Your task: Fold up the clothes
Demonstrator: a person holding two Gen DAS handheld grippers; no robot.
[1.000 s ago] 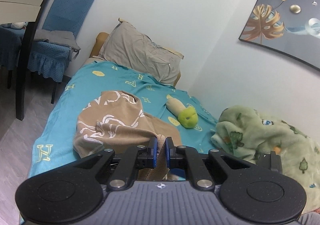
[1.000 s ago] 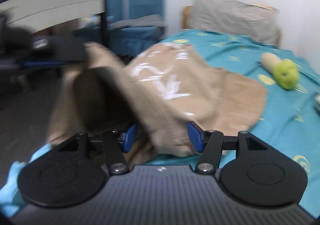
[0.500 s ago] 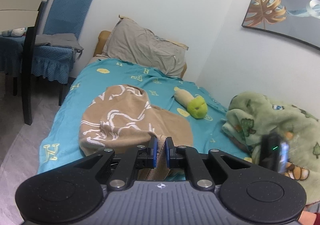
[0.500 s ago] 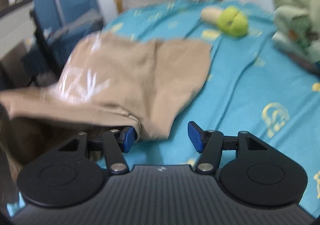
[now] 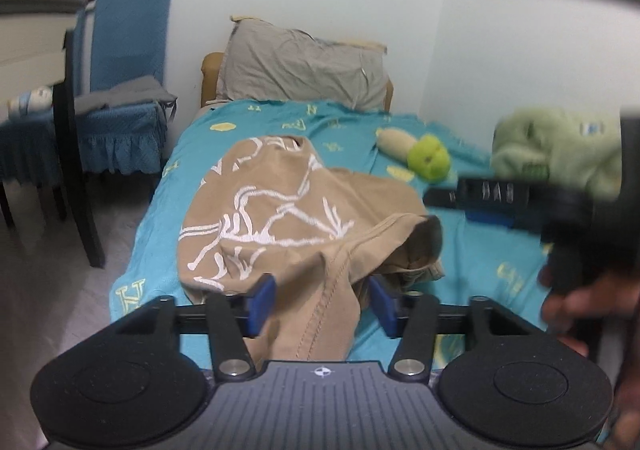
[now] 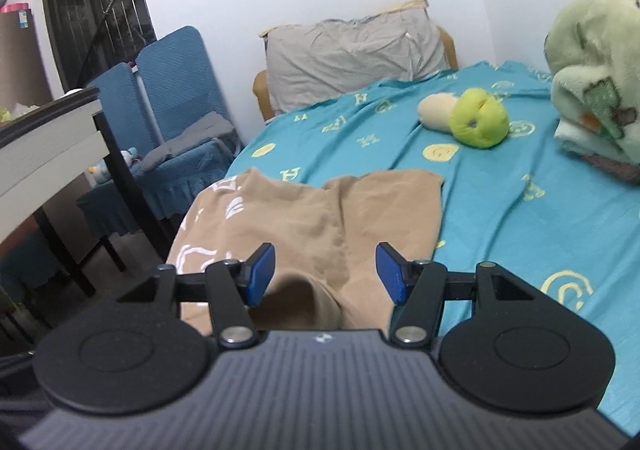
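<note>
Holding a gripper in each hand, I am over a bed (image 5: 160, 206) covered with a turquoise sheet. My left gripper (image 5: 322, 300) has just been opening: its blue pads now stand apart, and a seamed fold of the tan shirt (image 5: 280, 218) droops loosely between them without being pinched. My right gripper (image 6: 325, 274) also stands wide, its pads clear of the cloth, with the plain tan side of the shirt lying just beyond and below them. Seen from my left wrist, that right gripper is a dark blur at the right edge, with my hand (image 5: 576, 298) wrapped around its handle.

The shirt is the thing being folded. It lies in a rumpled heap on the near half of the bed, toward the bed's left edge, its white line print facing up, one hem curled over into an open loop.

Beyond the shirt, toward the head of the bed, a green and cream plush toy (image 6: 476, 118) lies on the sheet. To the right of the shirt, well apart, sits a bundled green blanket (image 6: 596, 70). A grey pillow (image 5: 304, 66) leans at the head of the bed. Left of the bed, on the floor, stands a chair (image 5: 120, 90) with a blue cover, and nearer, a dark-legged desk (image 6: 48, 138).
</note>
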